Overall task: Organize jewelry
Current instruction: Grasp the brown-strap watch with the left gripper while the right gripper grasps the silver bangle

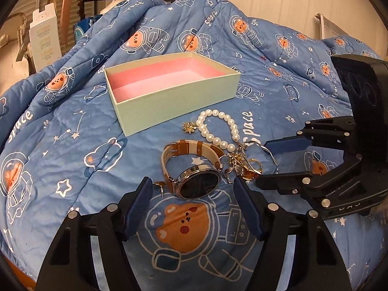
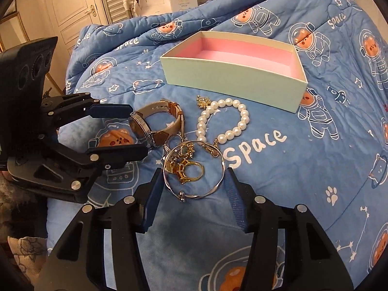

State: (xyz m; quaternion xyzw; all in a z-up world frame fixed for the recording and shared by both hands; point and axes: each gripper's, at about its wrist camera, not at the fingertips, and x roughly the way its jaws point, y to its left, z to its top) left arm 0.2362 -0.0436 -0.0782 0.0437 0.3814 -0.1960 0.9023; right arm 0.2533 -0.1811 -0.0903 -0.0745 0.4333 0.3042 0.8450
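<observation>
Jewelry lies in a loose cluster on a bed covered by a blue quilt [image 1: 72,160] printed with astronaut bears; a watch [image 1: 194,169] with a tan and cream strap rests with its dark round face tilted up, just ahead of the left gripper [image 1: 192,189]; that gripper's jaws are spread wide, one blue pad on each side of the watch face, holding nothing. A small gold stud earring [image 1: 160,185] lies on the quilt beside the inner face of its left pad. Behind the watch sits a pearl bracelet [image 1: 218,131] in an open loop, with a small gold star-shaped piece [image 1: 188,128] just beside it.

From the right wrist view, a silver bangle [image 2: 194,169] lies between the pads of the right gripper [image 2: 192,179], whose jaws are also spread apart and empty; whether the pads touch the bangle I cannot tell. Inside the bangle's ring rest a gold ring [image 2: 191,169] and a tangle of small gold pieces; the pearl bracelet [image 2: 223,118] lies just beyond, touching that tangle at its clasp end.

An open box [image 1: 174,97] with pale green walls and a pink lining stands on the quilt behind the cluster, near the pearls but apart from them; no jewelry shows inside it.
</observation>
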